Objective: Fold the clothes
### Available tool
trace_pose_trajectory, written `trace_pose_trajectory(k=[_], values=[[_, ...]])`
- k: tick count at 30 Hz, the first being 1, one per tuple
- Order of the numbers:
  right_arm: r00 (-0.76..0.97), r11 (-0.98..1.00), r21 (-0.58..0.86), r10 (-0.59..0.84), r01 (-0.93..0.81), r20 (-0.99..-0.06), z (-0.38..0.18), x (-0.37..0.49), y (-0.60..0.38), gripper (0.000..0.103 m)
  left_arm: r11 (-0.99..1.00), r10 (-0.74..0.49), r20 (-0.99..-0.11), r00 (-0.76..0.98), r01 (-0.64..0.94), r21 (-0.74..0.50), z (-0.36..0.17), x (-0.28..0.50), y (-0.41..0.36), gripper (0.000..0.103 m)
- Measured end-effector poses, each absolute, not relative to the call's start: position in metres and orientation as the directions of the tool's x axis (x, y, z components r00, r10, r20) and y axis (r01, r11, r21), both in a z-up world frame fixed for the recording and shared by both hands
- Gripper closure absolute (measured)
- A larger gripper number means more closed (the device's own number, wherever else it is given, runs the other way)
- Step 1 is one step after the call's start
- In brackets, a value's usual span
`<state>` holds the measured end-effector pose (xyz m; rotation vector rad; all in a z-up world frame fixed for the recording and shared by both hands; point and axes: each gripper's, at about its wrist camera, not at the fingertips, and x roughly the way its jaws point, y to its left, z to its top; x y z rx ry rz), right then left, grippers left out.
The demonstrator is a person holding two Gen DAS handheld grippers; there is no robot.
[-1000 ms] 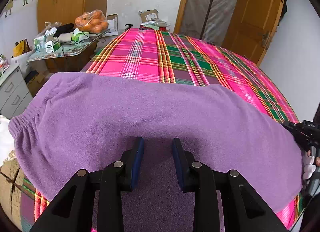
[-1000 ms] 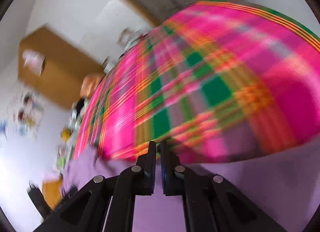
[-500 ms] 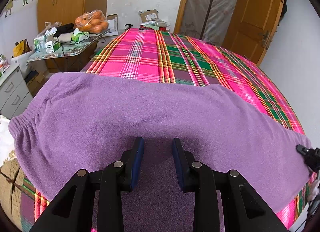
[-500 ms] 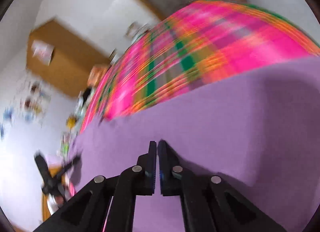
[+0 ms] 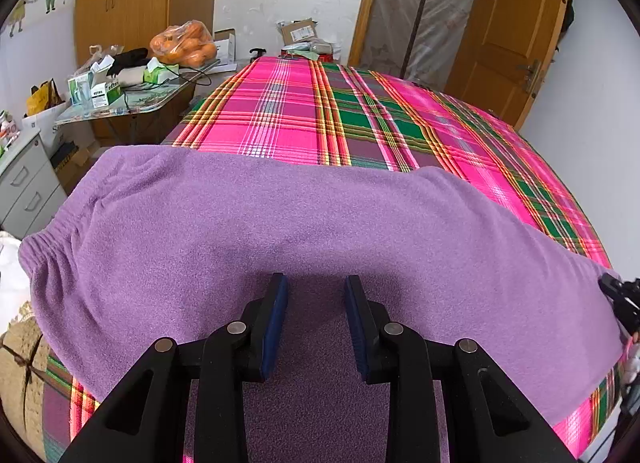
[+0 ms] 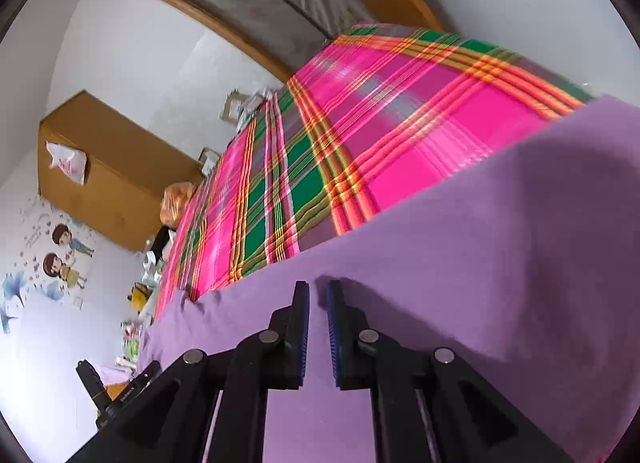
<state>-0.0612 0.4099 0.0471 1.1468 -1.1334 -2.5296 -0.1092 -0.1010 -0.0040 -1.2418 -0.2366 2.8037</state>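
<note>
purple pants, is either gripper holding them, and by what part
Neither. Both the left gripper and the right gripper hover with jaws apart over the purple pants, nothing pinched.

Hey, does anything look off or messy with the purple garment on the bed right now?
Nothing stands out. The purple garment lies spread flat across the plaid bedspread, waistband bunched only by its elastic. No spills or damage show; its near edge is hidden.

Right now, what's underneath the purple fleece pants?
The purple fleece pants lie flat on the pink plaid bedspread, which shows beyond their far edge and at the near corners. Whatever sits directly beneath the fabric is covered.
</note>
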Motion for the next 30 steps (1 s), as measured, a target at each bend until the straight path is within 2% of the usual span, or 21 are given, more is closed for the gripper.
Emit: trace_pose_trajectory(k=[2,9,13,14,15,19,21,24,27,30], values=[[-0.719,-0.672,0.708,-0.38,-0.218,-0.582,0.042,-0.061,0.43,0.103,-0.985,0.127,-0.729,-0.672,0.001,-0.173,-0.004,-0.109,-0.102,0.073],[-0.797,-0.581,0.703,-0.147,-0.41,-0.586,0.04,-0.025,0.521,0.103,-0.984,0.132,-0.728,-0.673,0.001,-0.179,-0.005,-0.109,-0.102,0.073],[-0.8,-0.593,0.669,-0.07,-0.448,-0.597,0.047,0.0,0.538,0.102,-0.985,0.127,-0.729,-0.673,0.001,-0.173,-0.004,-0.109,-0.102,0.073],[-0.803,-0.617,0.651,-0.049,-0.443,-0.594,0.051,0.005,0.532,0.099,-0.985,0.126,-0.729,-0.673,0.001,-0.172,-0.004,-0.109,-0.102,0.073],[-0.81,-0.635,0.641,-0.038,-0.433,-0.585,0.054,0.009,0.527,0.096,-0.986,0.124,-0.729,-0.673,0.002,-0.17,-0.004,-0.109,-0.102,0.073],[-0.807,-0.702,0.606,-0.077,-0.373,-0.586,0.051,0.026,0.502,0.096,-0.985,0.127,-0.729,-0.673,0.001,-0.173,-0.004,-0.109,-0.103,0.073],[-0.808,-0.682,0.62,-0.074,-0.387,-0.585,0.047,0.033,0.516,0.103,-0.984,0.13,-0.728,-0.673,0.001,-0.176,-0.004,-0.108,-0.104,0.073],[-0.813,-0.643,0.631,-0.022,-0.435,-0.583,0.046,0.044,0.542,0.103,-0.984,0.13,-0.728,-0.674,0.0,-0.177,-0.004,-0.108,-0.105,0.073],[-0.802,-0.625,0.609,0.049,-0.49,-0.595,0.052,0.054,0.558,0.095,-0.985,0.129,-0.728,-0.673,0.0,-0.175,-0.004,-0.108,-0.105,0.073],[-0.812,-0.67,0.6,0.006,-0.437,-0.584,0.058,0.046,0.542,0.095,-0.987,0.12,-0.73,-0.672,0.0,-0.163,-0.004,-0.107,-0.103,0.073]])
